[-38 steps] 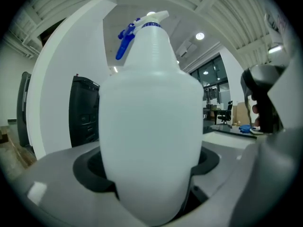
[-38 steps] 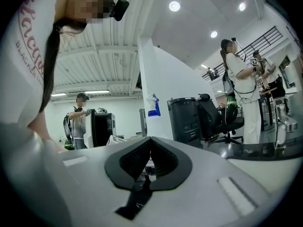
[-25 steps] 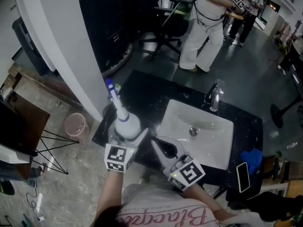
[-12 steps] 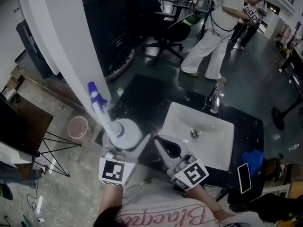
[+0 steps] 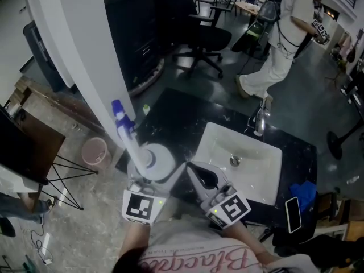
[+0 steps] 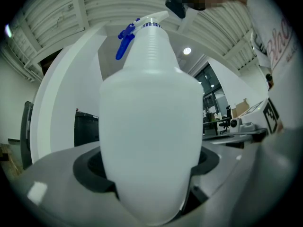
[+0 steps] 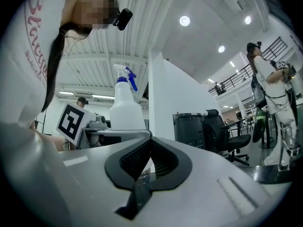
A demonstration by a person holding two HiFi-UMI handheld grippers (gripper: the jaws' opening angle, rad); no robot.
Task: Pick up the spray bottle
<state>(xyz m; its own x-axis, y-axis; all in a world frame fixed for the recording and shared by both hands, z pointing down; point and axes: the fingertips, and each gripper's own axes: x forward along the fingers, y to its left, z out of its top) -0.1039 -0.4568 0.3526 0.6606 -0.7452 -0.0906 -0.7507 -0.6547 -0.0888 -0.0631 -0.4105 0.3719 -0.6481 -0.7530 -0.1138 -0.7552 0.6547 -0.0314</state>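
A white spray bottle (image 5: 157, 159) with a blue trigger head (image 5: 119, 114) is held off the black counter (image 5: 176, 115), and its neck leans up and to the left. My left gripper (image 5: 154, 172) is shut on its round body. In the left gripper view the bottle (image 6: 149, 126) fills the frame between the dark pads (image 6: 90, 174). My right gripper (image 5: 192, 172) hovers just right of it by the sink's near left corner, jaws shut with nothing in them. The right gripper view shows its closed pads (image 7: 142, 160) and the bottle (image 7: 127, 112) beyond.
A white sink (image 5: 211, 131) with a chrome faucet (image 5: 259, 118) is set in the counter. A phone (image 5: 293, 212) and a blue cloth (image 5: 304, 189) lie at the right end. A white pillar (image 5: 79, 50) stands left, a pink bin (image 5: 94, 151) below it. A person (image 5: 284, 44) walks behind.
The left gripper has lifted the bottle, and the spray head has swung toward the upper left. The right gripper has stayed put. The person behind has walked off to the right.
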